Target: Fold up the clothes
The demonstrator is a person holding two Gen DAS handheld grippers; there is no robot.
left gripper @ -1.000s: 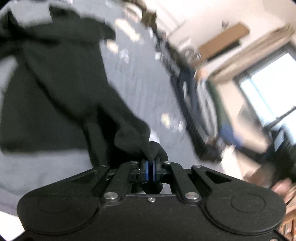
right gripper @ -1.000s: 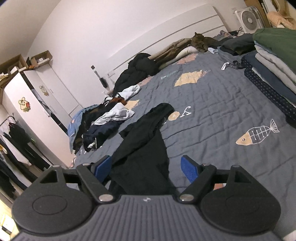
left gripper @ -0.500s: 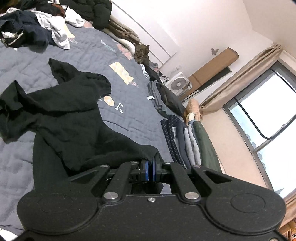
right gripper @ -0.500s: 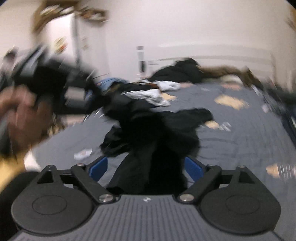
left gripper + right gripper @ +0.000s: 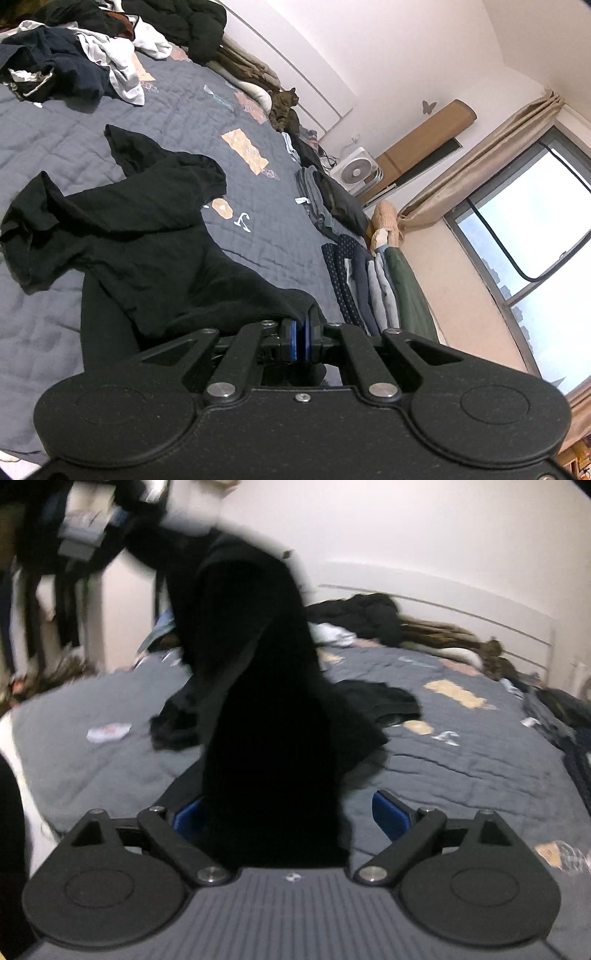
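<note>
Black T-shirt (image 5: 147, 236) sprawls on the grey quilt (image 5: 236, 155), hem clenched at six o'clock by the left gripper (image 5: 300, 341). Right gripper (image 5: 291, 814) gapes, having just widened, cloth hanging between untouched.

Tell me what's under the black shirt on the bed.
The black shirt lies on the grey quilt, one edge pinched in the left gripper. Anything beneath its spread fabric is hidden.
</note>
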